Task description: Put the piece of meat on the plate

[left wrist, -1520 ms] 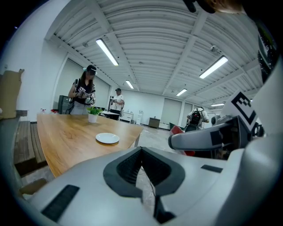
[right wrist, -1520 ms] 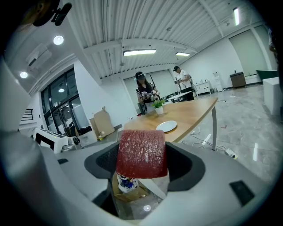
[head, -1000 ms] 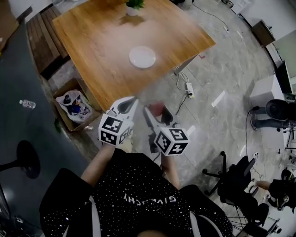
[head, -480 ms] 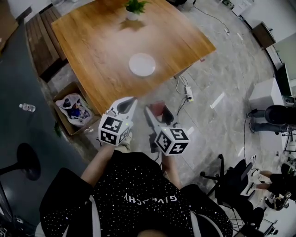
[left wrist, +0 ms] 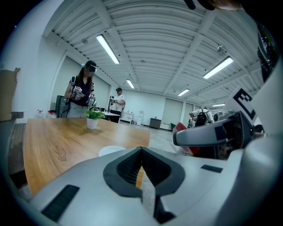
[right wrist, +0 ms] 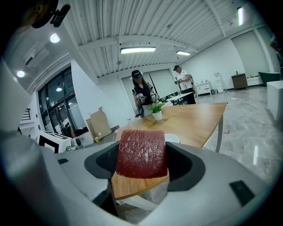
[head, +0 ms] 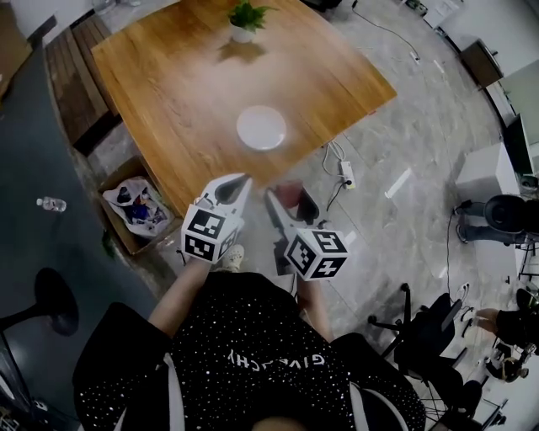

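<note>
Wood grain runs across the big table (head: 185,76) at the top of the head view, with a white plate (head: 261,128) near its closer edge and a small potted plant (head: 244,18) at the far side. Both grippers hang side by side over the grey floor, short of the table. The right gripper (head: 278,206) pinches the piece of meat (right wrist: 141,153), a dark red slab upright between its jaws. The left gripper (head: 236,187) has its jaws closed together on nothing.

Beside the table's near corner sits an open cardboard box (head: 135,210) full of clutter. A power strip (head: 346,168) lies under the table edge, and a plastic bottle (head: 50,204) lies on the dark flooring at the left.

From above, the meat is only a blurred red patch. Two people (left wrist: 82,95) standing beyond the table's far end show in the gripper views alone. In the right gripper view the meat covers most of the plate.
</note>
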A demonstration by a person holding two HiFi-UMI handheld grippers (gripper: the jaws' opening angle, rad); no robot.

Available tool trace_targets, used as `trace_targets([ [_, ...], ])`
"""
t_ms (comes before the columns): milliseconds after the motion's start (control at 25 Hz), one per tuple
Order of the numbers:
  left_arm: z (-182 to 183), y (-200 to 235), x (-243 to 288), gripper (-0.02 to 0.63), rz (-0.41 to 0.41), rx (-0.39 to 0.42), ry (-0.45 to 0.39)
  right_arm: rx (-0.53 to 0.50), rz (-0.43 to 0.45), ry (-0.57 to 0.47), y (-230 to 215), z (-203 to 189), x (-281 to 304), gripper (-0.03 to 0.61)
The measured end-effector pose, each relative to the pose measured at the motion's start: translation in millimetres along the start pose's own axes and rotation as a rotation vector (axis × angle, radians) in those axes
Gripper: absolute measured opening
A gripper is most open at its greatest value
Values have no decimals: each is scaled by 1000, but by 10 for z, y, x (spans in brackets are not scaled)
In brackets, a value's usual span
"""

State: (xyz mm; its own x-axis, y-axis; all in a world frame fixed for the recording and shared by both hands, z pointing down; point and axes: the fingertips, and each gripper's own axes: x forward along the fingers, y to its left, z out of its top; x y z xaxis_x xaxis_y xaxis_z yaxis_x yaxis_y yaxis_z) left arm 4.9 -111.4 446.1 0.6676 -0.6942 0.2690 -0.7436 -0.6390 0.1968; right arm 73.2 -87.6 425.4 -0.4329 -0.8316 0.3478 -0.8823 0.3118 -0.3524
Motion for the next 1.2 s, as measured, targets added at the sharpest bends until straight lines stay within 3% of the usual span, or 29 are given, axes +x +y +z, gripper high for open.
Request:
trace_targets([
  [320,48,121,84,6,-23,20,7,47,-20,-34,-75,92,90,308],
  [1200,11,17,-182,6,-40,20,-14,22,-41,-51,70,25,-89,308],
])
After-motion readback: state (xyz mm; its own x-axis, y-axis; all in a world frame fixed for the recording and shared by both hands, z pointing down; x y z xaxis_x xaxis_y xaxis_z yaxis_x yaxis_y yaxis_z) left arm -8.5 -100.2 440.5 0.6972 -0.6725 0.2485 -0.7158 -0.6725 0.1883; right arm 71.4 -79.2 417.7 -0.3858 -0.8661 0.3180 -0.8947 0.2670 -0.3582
